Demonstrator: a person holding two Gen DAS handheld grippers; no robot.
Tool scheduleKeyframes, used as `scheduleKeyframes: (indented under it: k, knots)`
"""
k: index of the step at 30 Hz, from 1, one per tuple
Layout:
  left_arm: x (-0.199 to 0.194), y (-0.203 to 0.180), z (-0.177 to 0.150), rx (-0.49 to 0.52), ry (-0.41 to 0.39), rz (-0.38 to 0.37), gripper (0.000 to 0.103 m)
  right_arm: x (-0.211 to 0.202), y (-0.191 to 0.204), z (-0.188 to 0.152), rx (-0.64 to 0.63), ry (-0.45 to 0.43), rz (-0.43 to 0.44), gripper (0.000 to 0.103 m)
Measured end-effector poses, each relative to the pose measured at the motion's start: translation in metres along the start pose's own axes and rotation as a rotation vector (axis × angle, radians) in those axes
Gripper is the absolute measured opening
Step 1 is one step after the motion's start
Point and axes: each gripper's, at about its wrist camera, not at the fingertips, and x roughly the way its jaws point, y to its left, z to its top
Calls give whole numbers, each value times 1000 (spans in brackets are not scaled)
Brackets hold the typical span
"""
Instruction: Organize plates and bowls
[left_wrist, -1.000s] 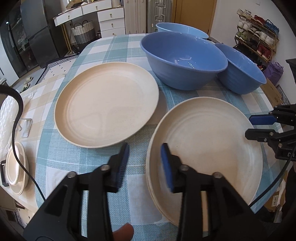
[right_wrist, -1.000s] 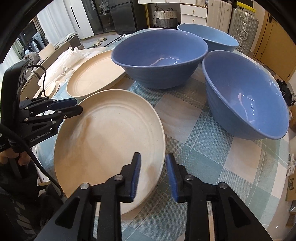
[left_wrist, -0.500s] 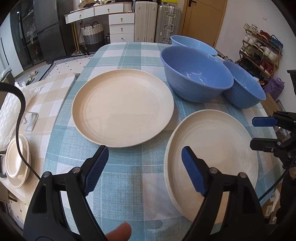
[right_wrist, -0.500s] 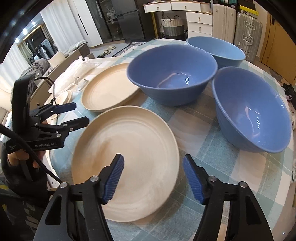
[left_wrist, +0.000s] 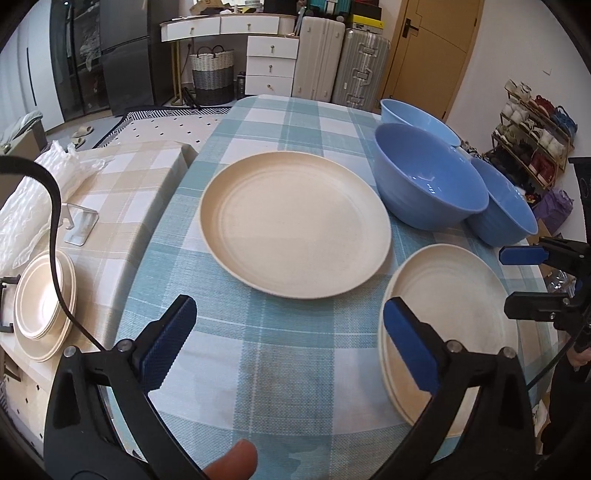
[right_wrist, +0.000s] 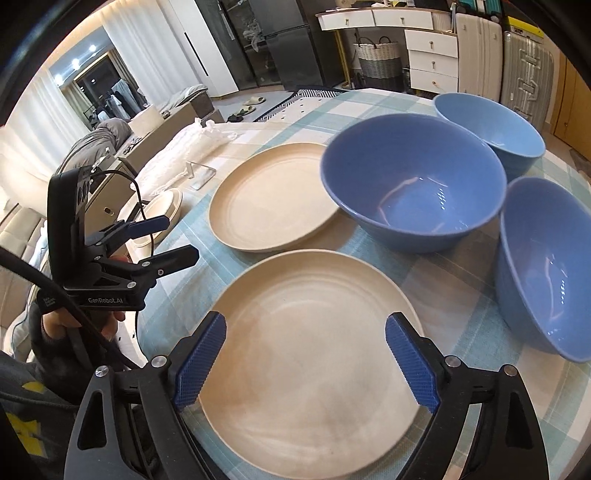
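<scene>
Both tongs have just been opening and pulled back from the near plate stack (right_wrist: 314, 354), nothing between their pads now. L tongs (left_wrist: 288, 345) gape wide over bare checked cloth at the desk's (left_wrist: 258, 362) near edge, w/ the stack just to their right. R tongs (right_wrist: 306, 362) also spread wide, hovering above the stack's near rim, not touching. Stack lies flat at the near right corner; round, so no long axis. Single cream plate (left_wrist: 295, 229) sits flat mid-desk, apart from the stack. Three blue bowls (right_wrist: 413, 181) stand upright along the right edge, mouths up, the biggest just beside the single plate.
</scene>
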Motion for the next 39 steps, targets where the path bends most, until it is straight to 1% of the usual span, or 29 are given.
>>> scheduleKeyframes:
  k: [3,8,13,16,19,25,32,39]
  knots:
    - [-1,10,3,-19,-5,5,100,5,4,8,0,5,26,90]
    - [-2,28,9,-48,-14,10,100,14,12,18,-13,15,40,90]
    - [-1,41,15,-65,-22,16,100,20,18,25,-27,26,34,90]
    - [1,47,19,-68,-25,20,100,22,19,28,-26,26,27,93]
    - [5,52,24,-69,-26,23,100,25,18,31,-16,31,21,94]
    - [14,63,35,-77,-28,27,100,36,18,39,11,54,39,96]
    - [26,74,44,-100,-35,28,101,52,26,50,6,87,52,100]
    - [40,82,55,-126,-32,34,101,67,21,58,55,113,52,101]
